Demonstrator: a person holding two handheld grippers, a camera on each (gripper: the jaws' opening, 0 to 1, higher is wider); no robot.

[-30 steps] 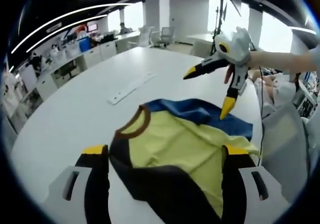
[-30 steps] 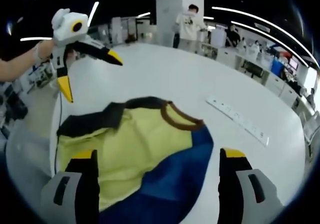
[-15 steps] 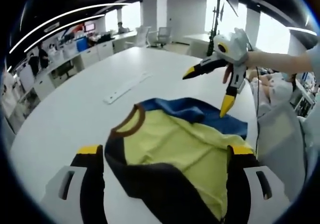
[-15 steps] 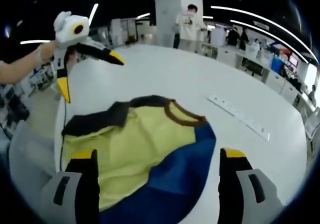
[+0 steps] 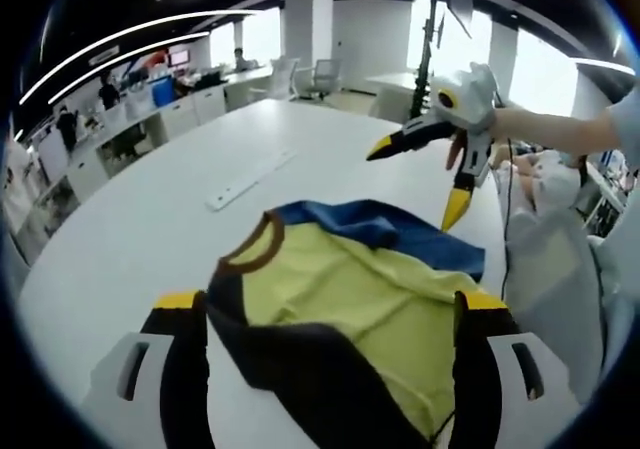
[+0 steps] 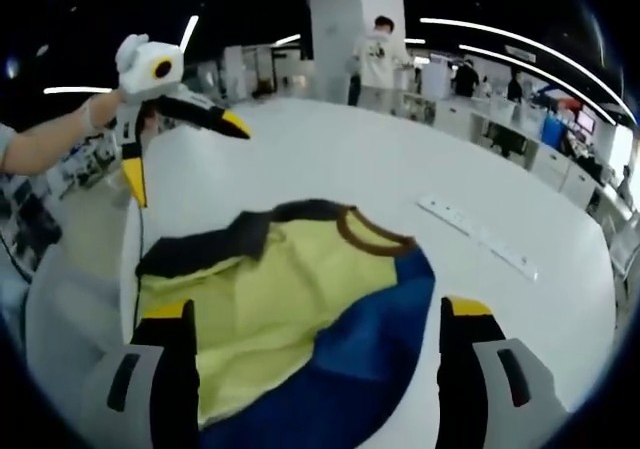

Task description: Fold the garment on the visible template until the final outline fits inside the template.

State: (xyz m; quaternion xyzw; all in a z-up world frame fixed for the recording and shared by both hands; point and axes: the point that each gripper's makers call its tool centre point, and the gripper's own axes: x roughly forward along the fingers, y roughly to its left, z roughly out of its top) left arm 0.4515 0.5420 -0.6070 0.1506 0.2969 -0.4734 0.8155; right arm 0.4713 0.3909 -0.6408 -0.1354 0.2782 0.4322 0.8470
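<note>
Yellow, blue and black cloth of the garment (image 5: 350,299) lies on the white table (image 5: 150,229), between the wide-apart jaws of the left gripper (image 5: 330,314). Beyond the garment, the right gripper (image 5: 440,179) hangs above its far edge, jaws spread and holding nothing. Farther from the garment, a white strip (image 5: 250,177) rests on the table.

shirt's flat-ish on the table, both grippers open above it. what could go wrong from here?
1. The shirt lies close to the table edge on the person's side; a careless pull could drag it off.
2. Its black part is already bunched over the yellow, so a fold may trap wrinkles and leave a lumpy outline.
3. Both the left gripper and right gripper hang open above the cloth; a shallow pinch might catch just one layer.
</note>
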